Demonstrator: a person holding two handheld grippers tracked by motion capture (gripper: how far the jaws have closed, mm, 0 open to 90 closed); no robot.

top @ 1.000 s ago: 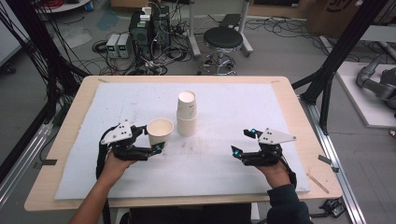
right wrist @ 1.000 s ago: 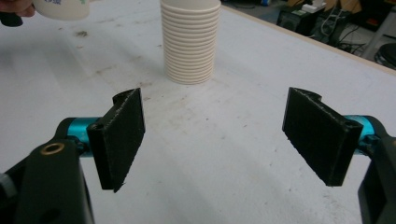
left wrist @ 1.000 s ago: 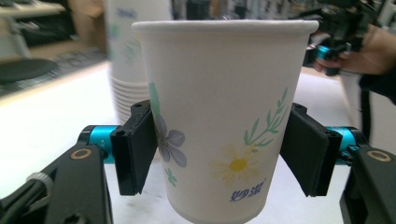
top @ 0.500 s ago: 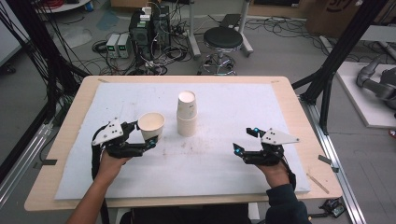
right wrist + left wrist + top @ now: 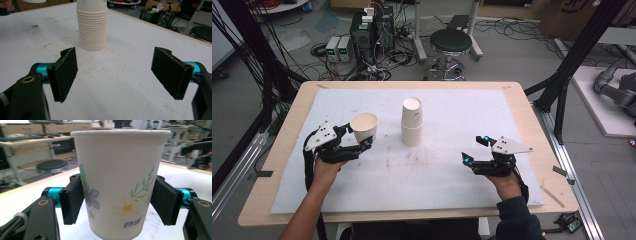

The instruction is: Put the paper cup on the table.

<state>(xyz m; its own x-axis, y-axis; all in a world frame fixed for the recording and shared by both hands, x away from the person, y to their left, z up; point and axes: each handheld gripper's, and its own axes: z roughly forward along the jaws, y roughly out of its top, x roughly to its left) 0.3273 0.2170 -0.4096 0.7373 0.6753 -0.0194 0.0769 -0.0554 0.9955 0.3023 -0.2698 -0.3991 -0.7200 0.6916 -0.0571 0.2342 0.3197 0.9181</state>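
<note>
- Since a second ago the left claw (image 5: 358, 141) has carried its paper cup (image 5: 364, 126) leftward, away from the stack of cups (image 5: 412, 121); the cup was then close beside the stack and now stands well apart from it.
- The right claw (image 5: 475, 149) has hardly shifted over the same time: it stays at the right side of the desk (image 5: 532, 131), jaws spread wide and holding nothing.
- The stack has not moved and still stands upright near the middle of the white sheet (image 5: 447, 170) that covers the desk.
- In the left gripper view the left claw (image 5: 120, 205) is clenched on the paper cup (image 5: 120, 182), one black pad (image 5: 72, 200) pressed against each side of its lower half.
- The cup is upright, white, open at the top, with a rolled rim. It is printed with a pale blue flower, a yellow daisy, green sprigs and small blue characters near the base.
- From the high view the cup sits at the left part of the sheet; whether its base touches the sheet I cannot tell.
- In the right gripper view the right claw (image 5: 115, 72) faces the stack of cups (image 5: 92, 25), which stands farther off, beyond the gap between the jaws. Its many nested rims form close ridges up its side.
- The sheet shows faint grey smudges around the stack.
</note>
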